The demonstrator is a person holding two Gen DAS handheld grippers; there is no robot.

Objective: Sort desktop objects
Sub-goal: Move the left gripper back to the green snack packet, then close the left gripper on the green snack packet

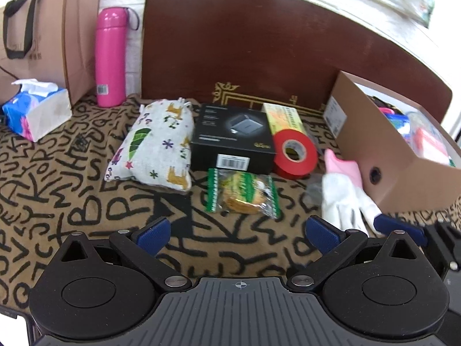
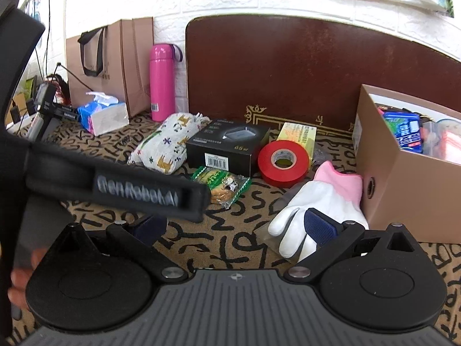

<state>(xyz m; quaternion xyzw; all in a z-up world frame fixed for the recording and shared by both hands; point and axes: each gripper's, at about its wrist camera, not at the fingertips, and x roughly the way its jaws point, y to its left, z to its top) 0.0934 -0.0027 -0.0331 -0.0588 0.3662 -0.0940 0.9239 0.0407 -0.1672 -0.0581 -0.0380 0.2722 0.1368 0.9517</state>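
On the letter-patterned cloth (image 1: 72,190) lie a printed fabric pouch (image 1: 152,144), a black charger box (image 1: 233,141), a yellow carton (image 1: 283,116), a red tape roll (image 1: 295,154), a green snack packet (image 1: 243,191) and a white-and-pink glove (image 1: 345,190). My left gripper (image 1: 237,233) is open and empty, just short of the snack packet. My right gripper (image 2: 234,227) is open too, with its right pad over the glove (image 2: 322,199). The left gripper's body (image 2: 115,184) crosses the right wrist view and hides part of the snack packet (image 2: 222,184).
An open cardboard box (image 1: 389,150) holding several packets stands at the right, beside the glove. A pink bottle (image 1: 111,57), a tissue pack (image 1: 34,109) and a paper bag (image 1: 43,37) stand at the back left. A dark brown board (image 1: 273,43) leans against the wall.
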